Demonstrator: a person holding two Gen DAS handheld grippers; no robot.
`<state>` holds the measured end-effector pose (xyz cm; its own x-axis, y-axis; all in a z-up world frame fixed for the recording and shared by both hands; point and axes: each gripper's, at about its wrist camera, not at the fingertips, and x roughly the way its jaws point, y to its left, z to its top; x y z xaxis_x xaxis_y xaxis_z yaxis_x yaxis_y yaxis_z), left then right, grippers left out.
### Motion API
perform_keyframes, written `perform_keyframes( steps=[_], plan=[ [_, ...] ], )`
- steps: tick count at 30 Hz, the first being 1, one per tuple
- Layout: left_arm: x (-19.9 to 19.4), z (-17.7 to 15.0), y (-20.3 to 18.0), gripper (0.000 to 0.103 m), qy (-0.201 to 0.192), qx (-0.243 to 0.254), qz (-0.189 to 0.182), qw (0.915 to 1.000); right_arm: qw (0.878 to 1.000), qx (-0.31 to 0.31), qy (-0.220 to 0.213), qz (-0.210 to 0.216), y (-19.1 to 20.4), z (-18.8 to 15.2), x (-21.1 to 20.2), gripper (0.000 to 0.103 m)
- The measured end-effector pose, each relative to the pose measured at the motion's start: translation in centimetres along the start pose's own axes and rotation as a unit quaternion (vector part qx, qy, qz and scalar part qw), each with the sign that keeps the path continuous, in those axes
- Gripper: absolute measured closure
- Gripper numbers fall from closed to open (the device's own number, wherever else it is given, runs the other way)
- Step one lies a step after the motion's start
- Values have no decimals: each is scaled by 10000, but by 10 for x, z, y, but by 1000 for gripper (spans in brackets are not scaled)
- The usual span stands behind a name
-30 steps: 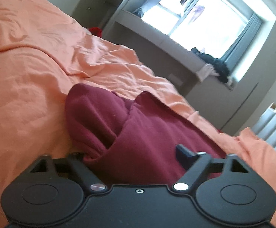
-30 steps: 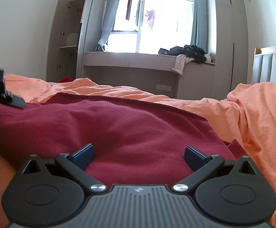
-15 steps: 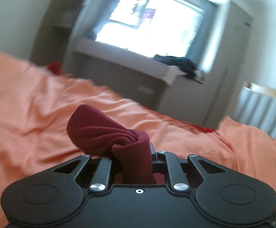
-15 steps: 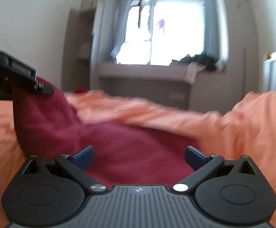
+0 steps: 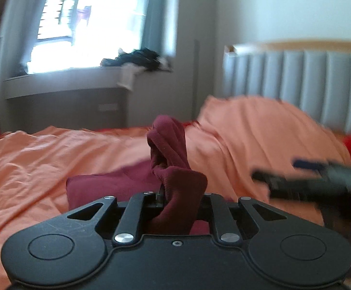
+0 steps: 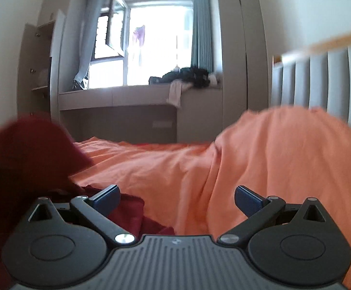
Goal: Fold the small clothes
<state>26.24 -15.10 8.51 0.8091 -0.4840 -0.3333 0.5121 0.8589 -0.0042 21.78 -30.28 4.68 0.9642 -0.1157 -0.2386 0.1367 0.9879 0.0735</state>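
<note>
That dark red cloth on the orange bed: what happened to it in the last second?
The left gripper, open around the dark red knit garment a second ago, has shut on a bunch of it and lifted that edge up and across toward the right gripper. The right gripper stayed open and empty-handed; the orange bedsheet stayed spread beneath.

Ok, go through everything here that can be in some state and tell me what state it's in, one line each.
left hand-held gripper: shut on the maroon garment
right hand-held gripper: open, holding nothing
maroon garment: one part bunched and lifted, the rest lying on the bed
orange bedsheet: wrinkled
window: sash swung open
</note>
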Motion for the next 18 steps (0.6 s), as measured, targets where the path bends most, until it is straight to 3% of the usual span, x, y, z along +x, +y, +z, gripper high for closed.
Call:
perform_keyframes(
  steps=[2, 4, 5, 8, 9, 12, 14, 16, 18],
  plan=[
    [4, -11, -10, 84, 175, 232, -67, 9996, 9987, 374, 250, 234, -16, 1, 7, 0],
    [7, -23, -17, 75, 268, 487, -50, 9984, 9932, 814, 542, 637, -31, -1, 16, 0],
    [7, -28, -18, 66, 288, 593, -45, 9978, 9882, 1052, 694, 868, -39, -1, 22, 0],
    [2, -42, -25, 41, 271, 872, -85, 9958, 9652, 1901, 1052, 1454, -53, -11, 36, 0],
    [-1, -46, -26, 38, 247, 965, -89, 9950, 9540, 2211, 1159, 1660, -58, -14, 41, 0],
    [-8, -55, -37, 32, 148, 1374, 2, 9904, 9236, 2866, 1358, 2154, -63, -23, 51, 0],
    [-11, -58, -46, 32, 84, 1671, 80, 9859, 9100, 3040, 1465, 2410, -61, -26, 63, 0],
    [-16, -60, -53, 33, -14, 1939, 123, 9809, 9067, 3027, 1524, 2510, -52, -27, 69, 0],
    [-20, -64, -59, 44, -50, 2209, 156, 9752, 9094, 2893, 1600, 2525, -42, -28, 77, 0]
  ],
)
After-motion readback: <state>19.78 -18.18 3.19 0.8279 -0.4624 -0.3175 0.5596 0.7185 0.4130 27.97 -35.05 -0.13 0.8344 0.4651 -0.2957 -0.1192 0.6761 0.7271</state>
